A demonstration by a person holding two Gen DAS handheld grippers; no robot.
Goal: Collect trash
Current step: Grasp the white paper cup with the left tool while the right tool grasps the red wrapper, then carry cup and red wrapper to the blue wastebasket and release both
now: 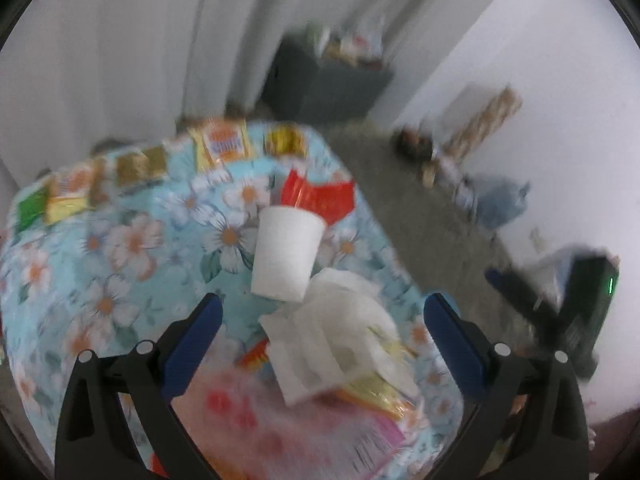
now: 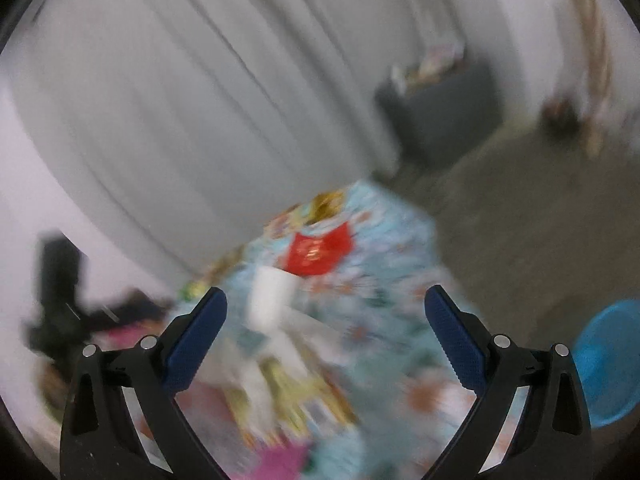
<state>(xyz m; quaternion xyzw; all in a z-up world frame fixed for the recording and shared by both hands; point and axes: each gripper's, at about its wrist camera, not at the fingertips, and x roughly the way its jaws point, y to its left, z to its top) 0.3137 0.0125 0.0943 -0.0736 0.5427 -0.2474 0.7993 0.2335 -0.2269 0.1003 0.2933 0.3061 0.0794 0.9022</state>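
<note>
A white paper cup (image 1: 285, 253) stands upside down on a table with a blue flowered cloth (image 1: 120, 248). A crumpled white tissue (image 1: 332, 332) lies just in front of it, over a yellow wrapper (image 1: 376, 392). A red wrapper (image 1: 320, 196) lies behind the cup. My left gripper (image 1: 322, 312) is open and empty, its jaws either side of the tissue. My right gripper (image 2: 326, 312) is open and empty above the same table; the right wrist view is blurred, showing the cup (image 2: 270, 296) and red wrapper (image 2: 320, 252).
Several snack packets (image 1: 220, 144) line the table's far edge. A pink printed sheet (image 1: 248, 412) lies at the near edge. A grey bin (image 1: 320, 80) full of items stands by the curtain. A blue tub (image 2: 608, 360) sits on the floor at right. Clutter lines the wall.
</note>
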